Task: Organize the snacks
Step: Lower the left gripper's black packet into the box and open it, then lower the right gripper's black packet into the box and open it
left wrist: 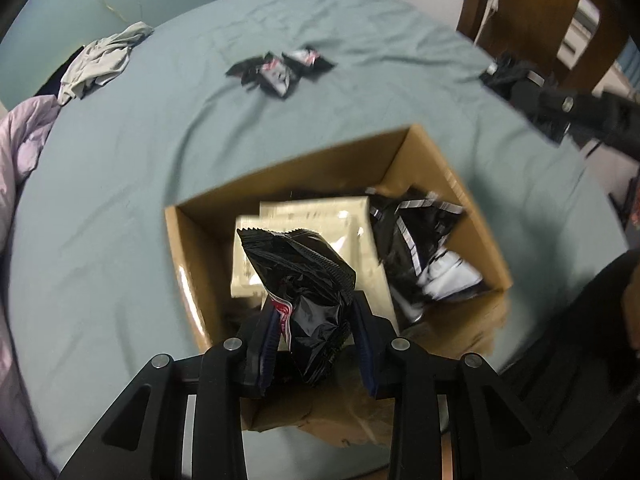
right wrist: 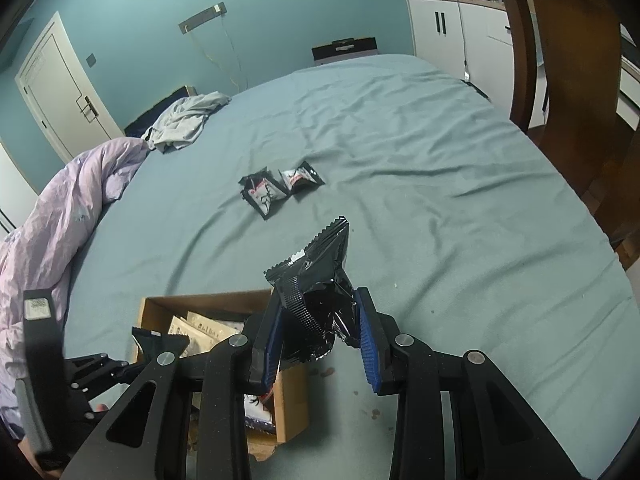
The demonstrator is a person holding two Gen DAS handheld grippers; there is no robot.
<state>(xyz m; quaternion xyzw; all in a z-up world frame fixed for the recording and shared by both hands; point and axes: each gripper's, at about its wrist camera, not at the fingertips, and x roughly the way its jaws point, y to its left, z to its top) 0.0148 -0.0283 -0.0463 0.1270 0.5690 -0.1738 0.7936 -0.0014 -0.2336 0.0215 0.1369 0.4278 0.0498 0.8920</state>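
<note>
Left wrist view: the left gripper [left wrist: 318, 322] is clamped narrowly on a black snack packet [left wrist: 304, 280], held directly above an open cardboard box [left wrist: 440, 168]. The box rests on a bed covered with a grey-green sheet [left wrist: 120, 200]. Inside the box lie cream packets [left wrist: 320, 212] and, toward its right wall, a black-and-white packet [left wrist: 420, 248]. This interior is visible in full only here. Farther up the sheet lie loose black packets [left wrist: 280, 70], blurred. The right gripper [left wrist: 528, 88] appears at the right edge as a dark blur; its jaws cannot be read from this view.

Right wrist view: the right gripper [right wrist: 318, 324] is closed on a second black packet [right wrist: 316, 288], held over the sheet [right wrist: 440, 200] just right of the box [right wrist: 294, 408]. The left gripper [right wrist: 160, 344] shows at lower left, its packet over the box. Two loose packets [right wrist: 280, 188] lie sharply visible, well apart from the box. Only this view shows a lilac duvet [right wrist: 72, 208], crumpled grey clothes [right wrist: 188, 118], a door [right wrist: 64, 92] and white cabinets [right wrist: 452, 36].
</note>
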